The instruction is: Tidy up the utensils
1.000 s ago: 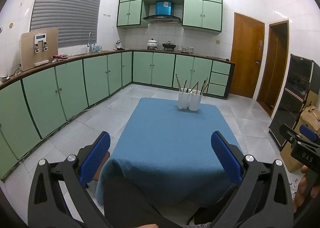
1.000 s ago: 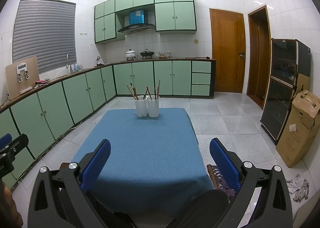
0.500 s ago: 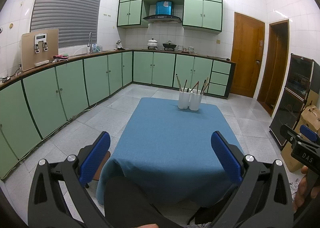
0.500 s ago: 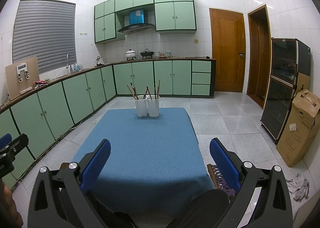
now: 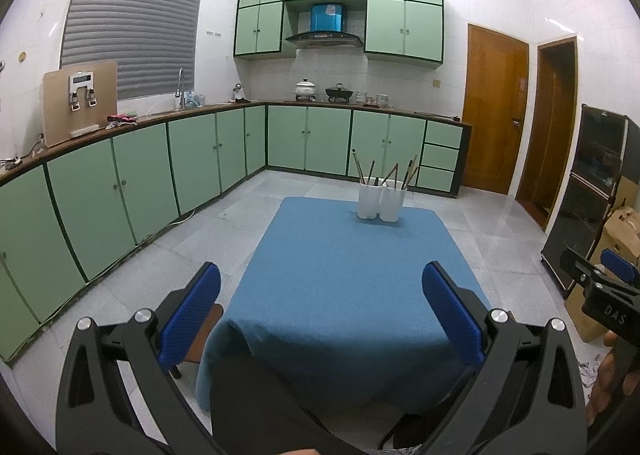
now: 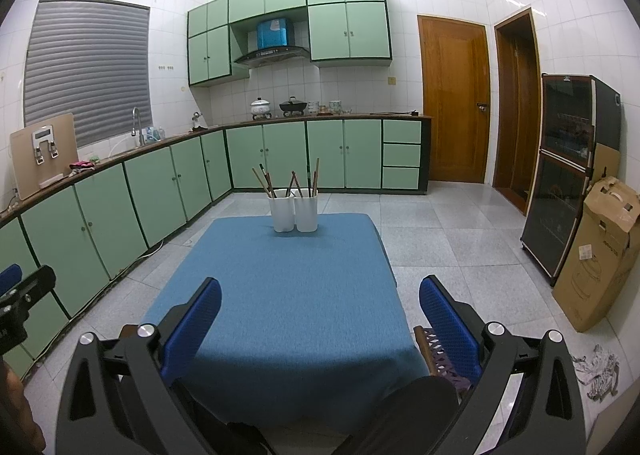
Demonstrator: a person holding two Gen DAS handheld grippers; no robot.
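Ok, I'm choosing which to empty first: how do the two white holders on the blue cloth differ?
Sticks in the left holder splay leftward; those in the right holder stand straighter. The left holder sits on the window side, the right holder on the door side. Both are white, upright, side by side.

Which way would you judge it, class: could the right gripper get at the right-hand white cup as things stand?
Probably yes: the right gripper is open and the blue cloth before the right-hand white cup lies bare.

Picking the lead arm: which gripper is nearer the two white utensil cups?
Hard to call; neither clearly. The white cups sit at the table's far end, right of centre for the left gripper, slightly left of centre for the right gripper. Both open, well short.
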